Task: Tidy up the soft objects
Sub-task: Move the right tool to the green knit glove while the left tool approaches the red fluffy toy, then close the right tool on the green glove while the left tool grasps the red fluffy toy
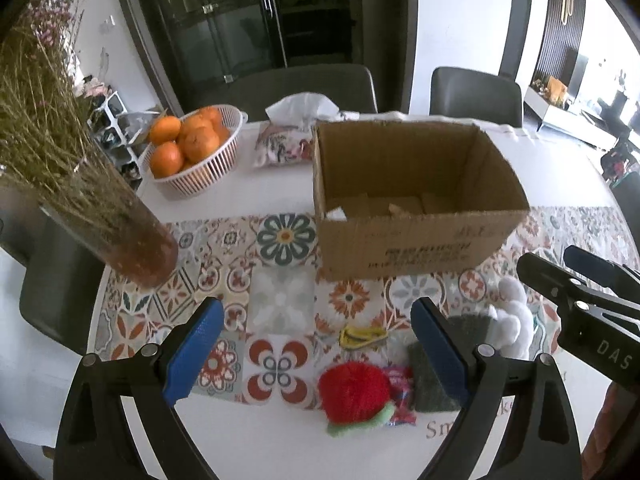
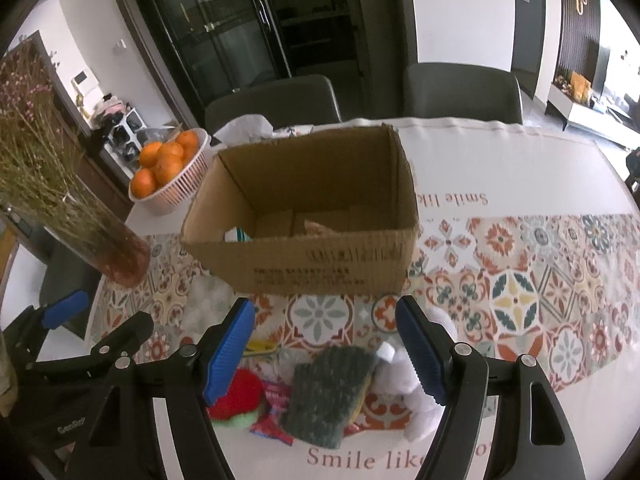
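Note:
An open cardboard box stands on the patterned tablecloth, with a few small items on its floor. In front of it lie a red and green knitted strawberry, a dark green scouring sponge, a white plush toy, a red wrapper and a small yellow item. My left gripper is open above the strawberry. My right gripper is open above the sponge; it also shows in the left wrist view.
A glass vase of dried flowers stands at the left. A white basket of oranges and a tissue pack sit behind the box. Two dark chairs stand at the far edge.

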A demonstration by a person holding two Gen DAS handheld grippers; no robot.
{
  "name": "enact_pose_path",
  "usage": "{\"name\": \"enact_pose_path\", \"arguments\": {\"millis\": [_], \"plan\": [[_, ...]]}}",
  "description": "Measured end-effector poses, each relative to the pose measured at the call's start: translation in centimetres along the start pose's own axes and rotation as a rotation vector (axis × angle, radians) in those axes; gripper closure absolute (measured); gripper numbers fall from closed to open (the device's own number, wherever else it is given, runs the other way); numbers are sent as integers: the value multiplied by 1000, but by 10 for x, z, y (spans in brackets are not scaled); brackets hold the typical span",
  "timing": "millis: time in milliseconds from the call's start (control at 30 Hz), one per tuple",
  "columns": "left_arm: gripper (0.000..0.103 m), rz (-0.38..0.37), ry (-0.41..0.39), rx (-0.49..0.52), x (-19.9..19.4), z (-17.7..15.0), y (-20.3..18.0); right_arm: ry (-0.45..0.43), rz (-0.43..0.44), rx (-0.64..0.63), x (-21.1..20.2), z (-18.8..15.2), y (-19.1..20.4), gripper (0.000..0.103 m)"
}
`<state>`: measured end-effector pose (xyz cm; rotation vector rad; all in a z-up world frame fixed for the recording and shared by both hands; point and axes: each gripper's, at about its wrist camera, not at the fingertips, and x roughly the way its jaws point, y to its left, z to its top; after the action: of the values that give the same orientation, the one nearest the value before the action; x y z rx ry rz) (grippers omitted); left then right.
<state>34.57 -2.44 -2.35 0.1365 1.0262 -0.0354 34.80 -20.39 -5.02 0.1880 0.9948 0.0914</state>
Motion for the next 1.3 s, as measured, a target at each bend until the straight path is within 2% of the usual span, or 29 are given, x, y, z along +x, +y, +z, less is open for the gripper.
{"name": "enact_pose_path", "arguments": {"millis": [400,633,933,1300], "plan": [[7,-9,133,-19,22,-32,-5,133,26,62,23,-28,-12,29],[7,-15,209,-27,41,-48,-10,241,54,112,47,-43,-21,31],[7,-17,306,-36,68,-65,-15,354,71,171,77,-61,-32,44],[7,-4,368,-48,90,-75,-16,407,69,199,101,-74,-37,52]]}}
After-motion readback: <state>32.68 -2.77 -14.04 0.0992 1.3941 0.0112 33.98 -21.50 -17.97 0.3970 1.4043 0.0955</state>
